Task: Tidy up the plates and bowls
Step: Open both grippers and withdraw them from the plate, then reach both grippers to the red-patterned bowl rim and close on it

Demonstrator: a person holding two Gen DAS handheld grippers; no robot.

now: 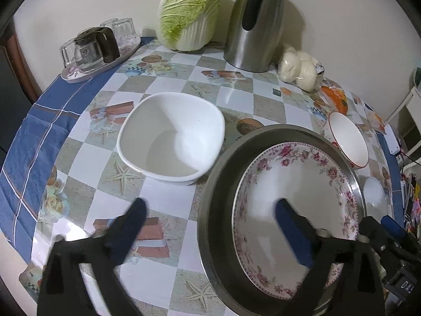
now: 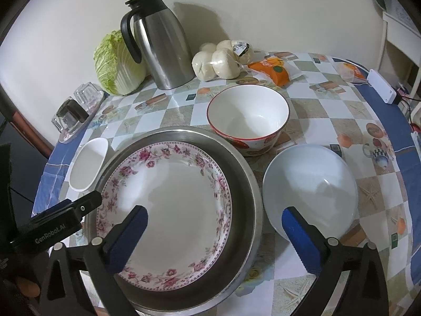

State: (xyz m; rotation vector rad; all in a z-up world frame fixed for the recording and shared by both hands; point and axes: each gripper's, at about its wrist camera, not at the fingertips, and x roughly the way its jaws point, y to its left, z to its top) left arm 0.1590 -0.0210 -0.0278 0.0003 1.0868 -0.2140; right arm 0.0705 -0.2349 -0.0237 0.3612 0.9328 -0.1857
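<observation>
Left gripper [image 1: 210,226]: jaws wide apart, nothing between them, held above the worktop. Right gripper [image 2: 214,227]: jaws wide apart, empty, just beside the left, both pointing forward and down.

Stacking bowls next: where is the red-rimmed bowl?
The red-rimmed bowl stands behind the metal pan, in front of the buns, in the right wrist view.
</observation>
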